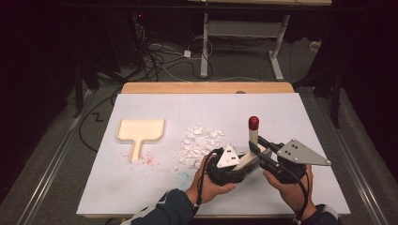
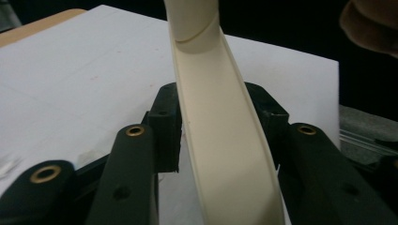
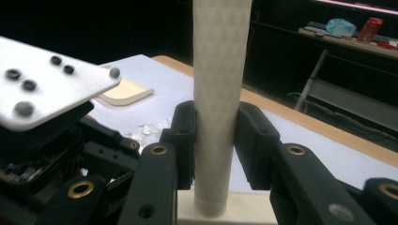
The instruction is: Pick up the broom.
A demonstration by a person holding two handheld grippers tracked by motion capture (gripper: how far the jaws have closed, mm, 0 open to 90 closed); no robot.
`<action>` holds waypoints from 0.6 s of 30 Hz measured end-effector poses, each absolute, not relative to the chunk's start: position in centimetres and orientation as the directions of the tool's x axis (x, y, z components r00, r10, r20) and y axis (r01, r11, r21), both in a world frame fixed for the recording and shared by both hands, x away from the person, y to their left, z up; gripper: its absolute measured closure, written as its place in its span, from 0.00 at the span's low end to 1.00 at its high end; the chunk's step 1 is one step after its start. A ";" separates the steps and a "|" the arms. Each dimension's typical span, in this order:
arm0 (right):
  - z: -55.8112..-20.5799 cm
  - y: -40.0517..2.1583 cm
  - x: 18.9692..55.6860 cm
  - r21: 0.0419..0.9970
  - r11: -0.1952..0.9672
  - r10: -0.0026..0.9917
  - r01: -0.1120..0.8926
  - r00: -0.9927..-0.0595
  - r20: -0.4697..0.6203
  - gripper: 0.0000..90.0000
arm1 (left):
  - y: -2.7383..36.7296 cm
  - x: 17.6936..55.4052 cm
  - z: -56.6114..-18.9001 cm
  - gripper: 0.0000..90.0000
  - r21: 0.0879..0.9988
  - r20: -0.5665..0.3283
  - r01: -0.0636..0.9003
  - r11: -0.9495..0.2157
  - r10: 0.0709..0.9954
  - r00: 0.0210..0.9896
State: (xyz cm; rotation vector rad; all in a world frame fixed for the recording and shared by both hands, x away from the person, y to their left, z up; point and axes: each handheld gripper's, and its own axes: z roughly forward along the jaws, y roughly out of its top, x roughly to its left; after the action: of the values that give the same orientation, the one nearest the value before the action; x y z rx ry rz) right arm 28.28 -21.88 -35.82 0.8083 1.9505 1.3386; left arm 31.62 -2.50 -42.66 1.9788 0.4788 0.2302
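I have the brush [image 1: 251,149] in both sets of fingers near the worktop's [image 1: 291,108] 5 o'clock edge — my right fingers [image 3: 215,136] are clenched on its upright handle, my left fingers [image 2: 220,136] clamped across the cream head. I judge the step as carrying the brush to the paper scraps [image 1: 199,143], which lie toward 10 o'clock of it. Next the bristles must drop behind the pile and push it toward the dustpan [image 1: 140,133] at 9 o'clock — open room there, but the near edge is close.
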 end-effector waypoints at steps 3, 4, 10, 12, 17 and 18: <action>-35.7 -22.0 28.1 0.952 0.281 0.771 0.121 -0.619 -0.149 0.76 | -1.0 31.9 -42.1 0.71 0.899 -0.063 0.231 -0.373 0.411 0.909; -35.7 -22.2 28.1 0.954 0.278 0.766 0.113 -0.626 -0.149 0.75 | -1.0 31.9 -42.1 0.72 0.899 -0.063 0.231 -0.373 0.411 0.909; -35.4 -23.6 28.0 0.960 0.272 0.709 0.070 -0.689 -0.150 0.57 | 2.1 31.6 -40.8 0.72 0.889 -0.017 0.177 -0.422 0.355 0.935; -35.5 -24.1 27.9 0.960 0.271 0.696 0.068 -0.703 -0.147 0.55 | 2.6 31.5 -40.7 0.72 0.885 -0.001 0.164 -0.436 0.349 0.937; -36.7 -24.9 28.3 0.918 0.384 0.588 0.100 -0.793 -0.159 0.43 | 4.7 30.4 -40.9 0.72 0.853 0.042 0.112 -0.509 0.282 0.959; -37.4 -24.4 28.5 0.891 0.440 0.527 0.108 -0.835 -0.160 0.41 | 5.0 30.1 -41.0 0.72 0.848 0.048 0.104 -0.520 0.271 0.961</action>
State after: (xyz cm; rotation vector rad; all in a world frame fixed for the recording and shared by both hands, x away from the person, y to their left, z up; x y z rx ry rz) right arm 28.50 -24.44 -37.39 0.5366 2.2804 1.3670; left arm 30.08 4.98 -41.03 2.1182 0.2640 0.2129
